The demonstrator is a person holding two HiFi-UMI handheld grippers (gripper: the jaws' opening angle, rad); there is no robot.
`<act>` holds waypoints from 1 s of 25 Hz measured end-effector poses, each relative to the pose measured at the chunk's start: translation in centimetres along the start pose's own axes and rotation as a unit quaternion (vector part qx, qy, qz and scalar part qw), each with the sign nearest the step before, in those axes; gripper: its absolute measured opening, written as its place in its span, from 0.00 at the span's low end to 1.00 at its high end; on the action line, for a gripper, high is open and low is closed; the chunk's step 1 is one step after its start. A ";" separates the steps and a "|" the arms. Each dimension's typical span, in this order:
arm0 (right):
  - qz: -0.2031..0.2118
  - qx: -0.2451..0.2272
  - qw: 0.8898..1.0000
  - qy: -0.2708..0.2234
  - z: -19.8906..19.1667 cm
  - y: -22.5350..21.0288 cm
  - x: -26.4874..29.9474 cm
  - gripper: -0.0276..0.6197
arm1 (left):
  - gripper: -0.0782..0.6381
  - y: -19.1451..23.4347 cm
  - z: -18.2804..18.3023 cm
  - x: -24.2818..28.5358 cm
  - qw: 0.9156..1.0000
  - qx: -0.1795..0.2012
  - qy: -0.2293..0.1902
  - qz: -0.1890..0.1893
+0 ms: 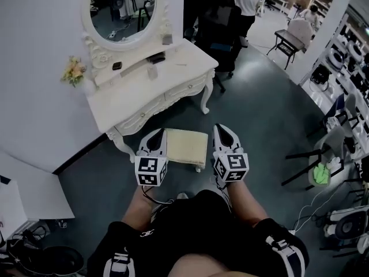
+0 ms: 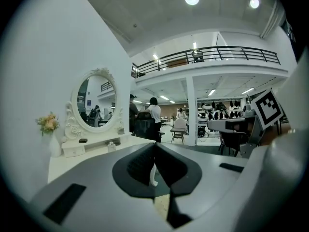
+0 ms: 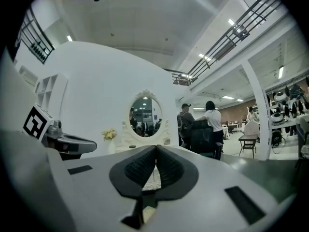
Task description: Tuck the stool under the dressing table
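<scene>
The stool (image 1: 185,147), low with a cream cushion, stands on the dark floor just in front of the white dressing table (image 1: 144,94). It sits at the table's front edge between the legs, outside the gap. My left gripper (image 1: 155,133) lies along the stool's left side and my right gripper (image 1: 222,128) along its right side. Both are shut with nothing between the jaws. Whether they touch the stool I cannot tell. In the left gripper view the shut left gripper (image 2: 154,146) points at the table and its oval mirror (image 2: 96,103). The right gripper (image 3: 156,149) also faces that mirror (image 3: 146,116).
The table top carries small items and a bunch of flowers (image 1: 75,71) at its left end. A black office chair (image 1: 219,33) and people stand behind the table's right end. Dark chairs (image 1: 314,160) stand to the right, and a white panel (image 1: 29,195) lies at lower left.
</scene>
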State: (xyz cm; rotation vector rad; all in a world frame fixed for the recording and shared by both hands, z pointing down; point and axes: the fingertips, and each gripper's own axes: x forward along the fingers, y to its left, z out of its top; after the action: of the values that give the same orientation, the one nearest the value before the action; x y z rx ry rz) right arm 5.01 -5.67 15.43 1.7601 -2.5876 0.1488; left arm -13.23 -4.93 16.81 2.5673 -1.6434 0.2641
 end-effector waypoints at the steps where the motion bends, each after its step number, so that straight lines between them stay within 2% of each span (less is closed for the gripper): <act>1: -0.002 0.000 1.000 0.000 -0.1 -0.1 0.3 0.07 | 0.13 0.2 -0.3 0.1 1.000 -0.001 0.002 -0.001; 7: -0.008 0.002 1.000 -0.006 -0.7 -0.6 2.2 0.07 | 0.13 1.8 -1.6 0.7 1.000 -0.003 0.013 0.004; 15: -0.008 0.000 1.000 0.010 -2.4 -1.5 4.2 0.07 | 0.13 3.6 -2.5 3.0 1.000 -0.005 0.022 0.008; 25: 0.001 0.002 0.998 0.064 -8.3 -3.6 8.0 0.07 | 0.13 5.7 -7.3 7.1 0.998 -0.019 0.065 0.016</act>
State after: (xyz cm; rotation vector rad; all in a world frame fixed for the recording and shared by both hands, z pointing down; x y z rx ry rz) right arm 5.01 -13.66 24.39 1.6903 -2.5011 0.2589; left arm -16.26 -12.48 25.18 2.4423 -1.6283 0.3901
